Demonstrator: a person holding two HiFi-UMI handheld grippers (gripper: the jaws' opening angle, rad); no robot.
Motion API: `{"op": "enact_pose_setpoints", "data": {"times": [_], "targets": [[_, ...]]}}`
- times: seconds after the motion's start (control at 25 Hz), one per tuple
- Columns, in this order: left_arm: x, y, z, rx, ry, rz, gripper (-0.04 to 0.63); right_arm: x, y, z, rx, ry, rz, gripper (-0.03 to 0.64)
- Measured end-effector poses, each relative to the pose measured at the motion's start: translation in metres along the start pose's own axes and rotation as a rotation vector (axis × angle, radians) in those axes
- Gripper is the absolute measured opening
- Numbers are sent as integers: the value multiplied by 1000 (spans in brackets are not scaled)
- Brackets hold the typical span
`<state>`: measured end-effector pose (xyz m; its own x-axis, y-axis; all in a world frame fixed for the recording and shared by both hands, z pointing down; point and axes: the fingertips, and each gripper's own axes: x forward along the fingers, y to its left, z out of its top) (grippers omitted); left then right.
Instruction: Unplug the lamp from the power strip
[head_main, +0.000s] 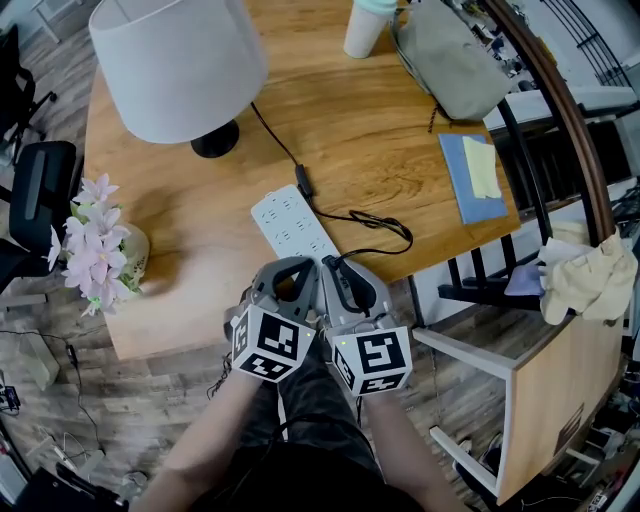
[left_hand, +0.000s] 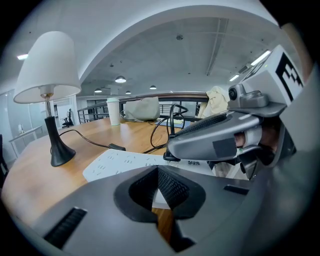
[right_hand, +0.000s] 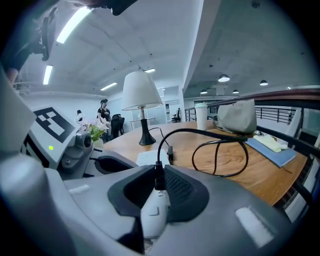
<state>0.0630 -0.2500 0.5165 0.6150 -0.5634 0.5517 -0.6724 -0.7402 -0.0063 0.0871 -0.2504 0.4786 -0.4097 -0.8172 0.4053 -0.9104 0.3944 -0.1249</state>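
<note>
1. The right gripper (right_hand: 160, 186) is clamping its narrowly parted jaws on the black plug (right_hand: 158, 176), which is sitting in the near end of the white power strip (head_main: 290, 225).
2. The left gripper (left_hand: 157, 172) is sitting just beside it at the strip's near end, jaws drawn together, holding nothing.
3. The black cord (head_main: 272, 135) is looping across the wooden tabletop (head_main: 380, 130).
4. The lamp (head_main: 175, 60) is standing at the far left, well apart from the strip.
</note>
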Motion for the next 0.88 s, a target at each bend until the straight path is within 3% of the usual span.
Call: {"op": "enact_pose_setpoints", "data": {"times": [0.48, 0.88], "targets": [[-7, 7, 6, -52, -73, 15, -3, -5, -11, -1, 25, 1, -32, 69], [-10, 15, 16, -87, -118, 36, -3, -12, -41, 1, 36, 15, -121, 69]]}}
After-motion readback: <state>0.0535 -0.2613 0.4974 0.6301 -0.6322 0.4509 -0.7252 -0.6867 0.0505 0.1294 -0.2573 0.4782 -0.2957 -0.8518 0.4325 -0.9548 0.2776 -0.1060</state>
